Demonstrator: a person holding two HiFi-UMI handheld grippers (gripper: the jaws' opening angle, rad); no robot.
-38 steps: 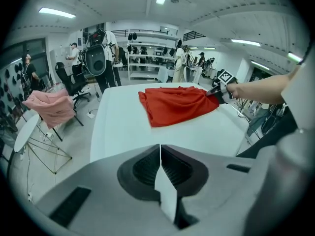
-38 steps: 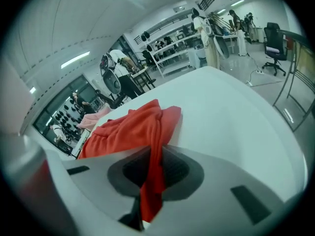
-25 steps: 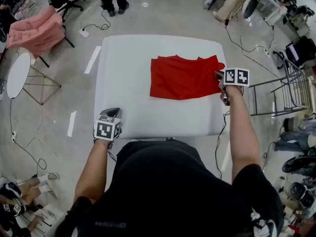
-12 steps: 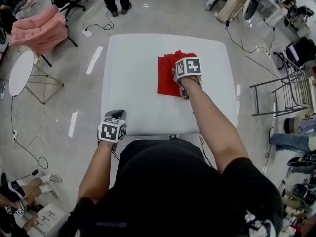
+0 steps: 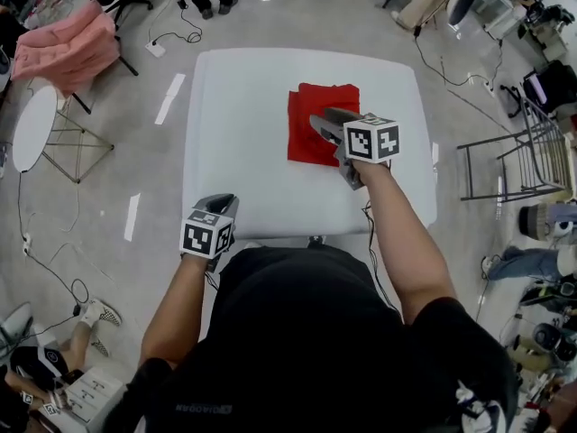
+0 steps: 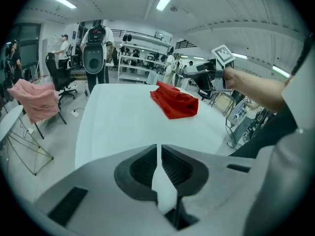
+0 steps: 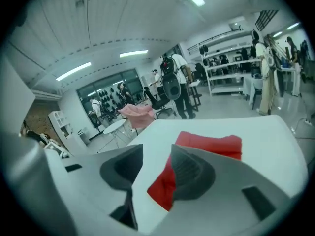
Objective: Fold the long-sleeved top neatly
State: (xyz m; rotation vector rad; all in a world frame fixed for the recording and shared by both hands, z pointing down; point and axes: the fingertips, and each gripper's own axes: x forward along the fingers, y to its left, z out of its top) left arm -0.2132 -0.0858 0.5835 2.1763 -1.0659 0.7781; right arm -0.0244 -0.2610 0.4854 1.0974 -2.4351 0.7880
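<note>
Right gripper (image 5: 321,123) swung left, folding the red top (image 5: 303,141) in half; jaws just opened, empty, over its right side, hiding that edge. Left gripper (image 5: 223,202) closed, empty, well apart.

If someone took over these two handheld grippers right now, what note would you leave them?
Left gripper: shut, empty, by the white table's near edge.
Right gripper: jaws have just been opening, nothing between them, above the red top.
The red top lies folded small, toward the table's far side.
Done: main folds, apparently.
Left: maybe tidy the edges.
</note>
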